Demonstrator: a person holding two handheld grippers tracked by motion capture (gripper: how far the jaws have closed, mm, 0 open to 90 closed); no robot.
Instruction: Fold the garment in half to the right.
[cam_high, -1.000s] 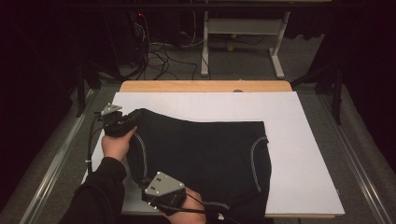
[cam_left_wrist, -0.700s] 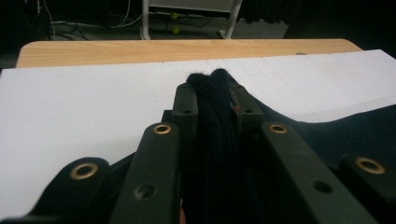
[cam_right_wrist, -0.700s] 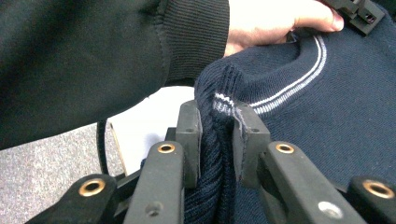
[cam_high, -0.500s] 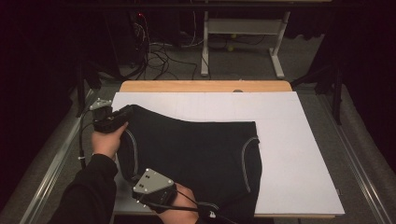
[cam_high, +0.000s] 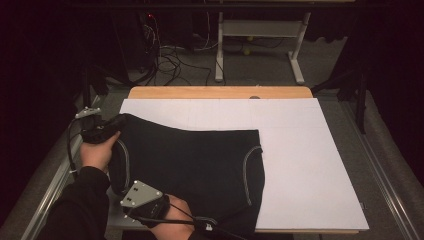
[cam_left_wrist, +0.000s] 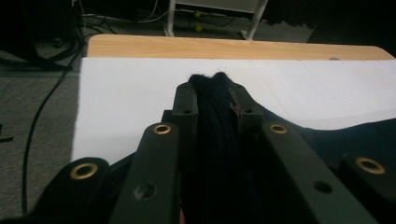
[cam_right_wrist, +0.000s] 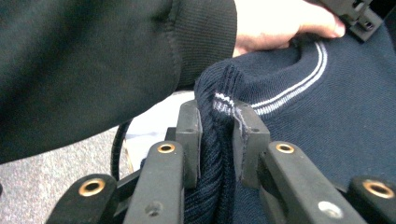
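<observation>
The dark knit sweater (cam_high: 190, 165) (soft, limp, light) is pinched by 2 grippers: left gripper (cam_left_wrist: 215, 100) and right gripper (cam_right_wrist: 218, 122), both at its ribbed edge, frame left.

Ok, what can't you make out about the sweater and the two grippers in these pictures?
- Sweater: its near hem, high view, cut off by the bottom edge and covered by the right hand.
- Left gripper: pad faces, left gripper view, buried in the pinched knit.
- Right gripper: jaws, high view, hidden under its grey plate.

Left claw (cam_left_wrist: 215, 100) and right claw (cam_right_wrist: 223, 126) both clamped.
</observation>
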